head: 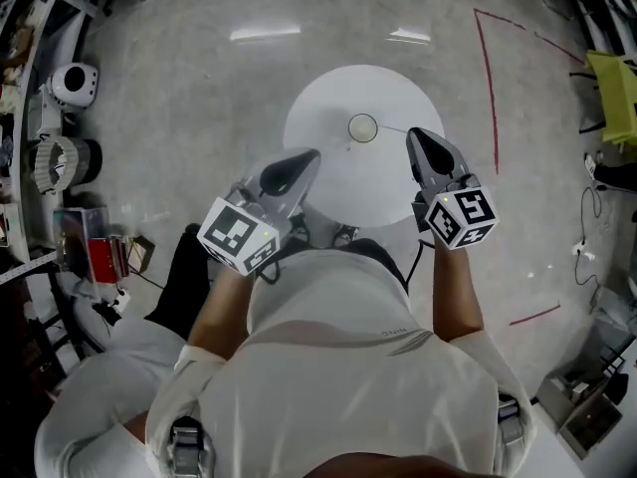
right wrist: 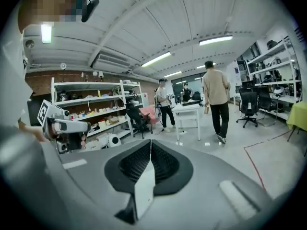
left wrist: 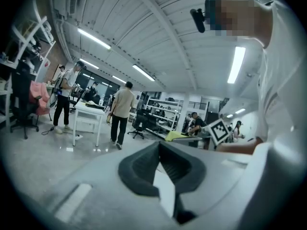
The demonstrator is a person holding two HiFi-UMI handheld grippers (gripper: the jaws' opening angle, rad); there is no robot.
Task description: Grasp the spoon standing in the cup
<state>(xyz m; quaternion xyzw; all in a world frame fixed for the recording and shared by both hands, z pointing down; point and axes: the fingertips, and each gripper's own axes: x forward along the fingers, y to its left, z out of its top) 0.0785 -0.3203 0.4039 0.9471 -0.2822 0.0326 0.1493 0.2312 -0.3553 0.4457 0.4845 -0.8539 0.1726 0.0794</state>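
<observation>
In the head view a small cup (head: pixel 363 127) stands near the middle of a round white table (head: pixel 378 182). A thin spoon handle (head: pixel 394 129) leans out of it to the right. My left gripper (head: pixel 313 154) hovers over the table's near-left part, below and left of the cup, its jaws together on nothing. Just right of the cup and the handle's end is my right gripper (head: pixel 412 135), also shut and empty. Both gripper views point out into the room and miss the cup; the left gripper (left wrist: pixel 159 146) and right gripper (right wrist: pixel 150 143) show their jaws pressed together.
Red tape lines (head: pixel 494 88) mark the floor right of the table. Shelves and clutter with a white device (head: pixel 72 85) fill the left edge; a yellow object (head: pixel 612 93) sits far right. A person in a beige shirt (right wrist: pixel 216 92) stands by a white table (right wrist: pixel 188 110).
</observation>
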